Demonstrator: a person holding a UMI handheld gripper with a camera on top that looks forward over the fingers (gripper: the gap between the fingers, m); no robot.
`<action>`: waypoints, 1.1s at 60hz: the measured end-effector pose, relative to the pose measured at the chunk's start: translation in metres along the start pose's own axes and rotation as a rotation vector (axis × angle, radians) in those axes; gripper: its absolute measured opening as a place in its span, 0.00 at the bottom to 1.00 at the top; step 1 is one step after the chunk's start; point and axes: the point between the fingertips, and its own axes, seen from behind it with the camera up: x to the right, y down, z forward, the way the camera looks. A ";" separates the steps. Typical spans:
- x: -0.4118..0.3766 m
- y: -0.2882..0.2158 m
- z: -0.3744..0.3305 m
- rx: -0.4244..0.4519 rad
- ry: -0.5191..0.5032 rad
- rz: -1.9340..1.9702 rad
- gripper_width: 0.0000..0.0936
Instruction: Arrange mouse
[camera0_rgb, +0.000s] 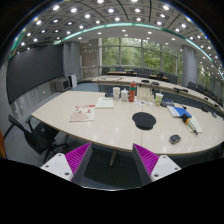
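Plainly, the tongs (112, 160) stood wide and empty, well short of the counter (110, 125). The mouse (174, 139) lay ahead and to their right, beside the round black mouse pad (144, 120), its long axis unclear.

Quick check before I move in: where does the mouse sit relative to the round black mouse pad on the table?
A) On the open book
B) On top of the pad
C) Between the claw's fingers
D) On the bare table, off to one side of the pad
D: the mouse lies on the bare table beside the round black mouse pad, apart from it, far beyond the open claw.
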 end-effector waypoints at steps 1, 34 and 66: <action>0.010 0.005 0.003 -0.005 0.010 0.005 0.89; 0.336 0.103 0.134 -0.042 0.301 0.178 0.90; 0.428 0.100 0.275 -0.085 0.268 0.279 0.91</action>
